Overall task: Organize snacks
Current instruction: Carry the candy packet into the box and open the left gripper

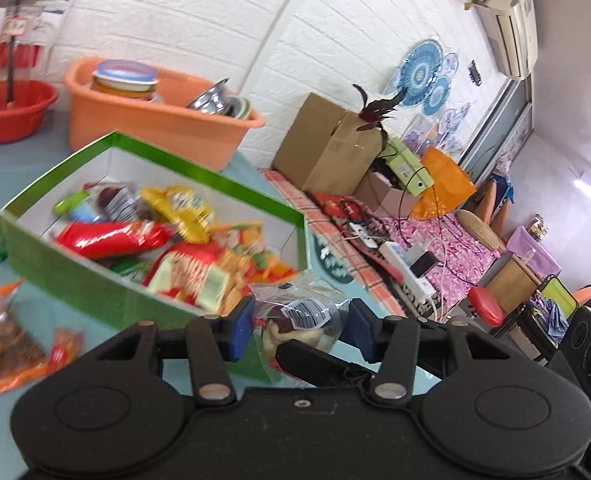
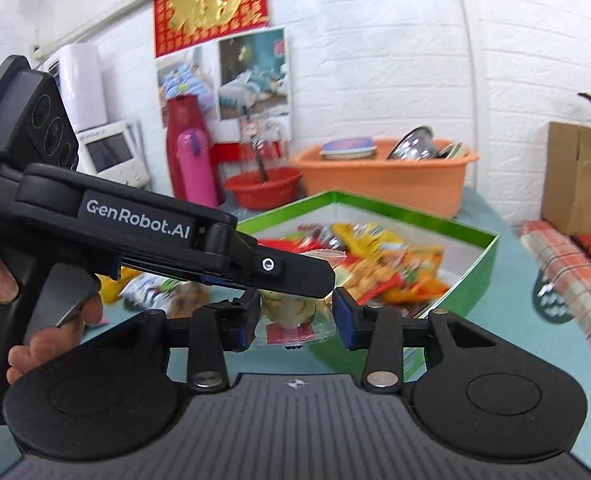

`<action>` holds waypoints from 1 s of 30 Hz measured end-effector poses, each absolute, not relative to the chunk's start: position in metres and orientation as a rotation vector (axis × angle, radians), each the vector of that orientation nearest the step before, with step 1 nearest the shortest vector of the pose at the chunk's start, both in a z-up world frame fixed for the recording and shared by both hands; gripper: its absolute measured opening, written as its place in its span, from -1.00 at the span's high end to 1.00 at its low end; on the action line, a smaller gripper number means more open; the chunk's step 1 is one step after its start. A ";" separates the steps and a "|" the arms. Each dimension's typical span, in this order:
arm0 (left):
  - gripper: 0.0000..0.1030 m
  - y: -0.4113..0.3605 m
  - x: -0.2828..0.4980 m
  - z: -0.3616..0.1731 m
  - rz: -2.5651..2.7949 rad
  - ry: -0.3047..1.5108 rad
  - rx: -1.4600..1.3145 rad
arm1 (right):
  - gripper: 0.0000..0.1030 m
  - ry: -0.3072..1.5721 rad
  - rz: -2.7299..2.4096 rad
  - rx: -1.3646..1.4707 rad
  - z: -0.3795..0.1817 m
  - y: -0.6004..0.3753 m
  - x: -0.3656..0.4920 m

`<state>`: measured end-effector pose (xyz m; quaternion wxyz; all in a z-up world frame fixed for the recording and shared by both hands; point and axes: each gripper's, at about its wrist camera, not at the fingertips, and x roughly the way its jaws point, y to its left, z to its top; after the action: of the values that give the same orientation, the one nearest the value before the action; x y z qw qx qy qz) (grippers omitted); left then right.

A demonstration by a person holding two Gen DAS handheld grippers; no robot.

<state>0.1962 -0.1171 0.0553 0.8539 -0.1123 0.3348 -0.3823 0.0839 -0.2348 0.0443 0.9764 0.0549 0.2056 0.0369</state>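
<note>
A green box (image 1: 75, 284) with a white inside holds several bright snack packets (image 1: 191, 256); it also shows in the right wrist view (image 2: 483, 264). A clear-wrapped pastry (image 1: 299, 320) sits between the blue pads of my left gripper (image 1: 301, 328), and it shows between the pads of my right gripper (image 2: 297, 320) as well, in the right wrist view (image 2: 291, 308). Both grippers meet at this packet in front of the box. The left gripper's finger (image 2: 295, 272) crosses over the packet. Whether the pads press on the wrapper is not clear.
An orange-wrapped snack pack (image 1: 7, 336) and a small red packet (image 1: 65, 350) lie on the blue table left of the box. An orange basin (image 1: 155, 120) with dishes and a red bowl (image 1: 11, 112) stand behind. A cardboard box (image 1: 327, 148) sits at right.
</note>
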 end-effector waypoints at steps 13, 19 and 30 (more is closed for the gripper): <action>-1.00 -0.142 0.234 0.040 -0.773 0.676 -0.250 | -0.66 0.402 -0.005 0.098 0.026 -0.276 0.111; -1.00 -0.122 0.230 0.037 -0.717 0.678 -0.257 | -0.82 0.438 -0.065 0.080 0.012 -0.273 0.111; -1.00 -0.073 0.195 0.052 -0.652 0.673 -0.275 | -1.00 0.379 -0.039 0.108 0.038 -0.255 0.090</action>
<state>0.1945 -0.0729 0.0519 0.8831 -0.1321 0.3234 -0.3130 0.0904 -0.2551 0.0383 0.9805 0.0535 0.1881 -0.0193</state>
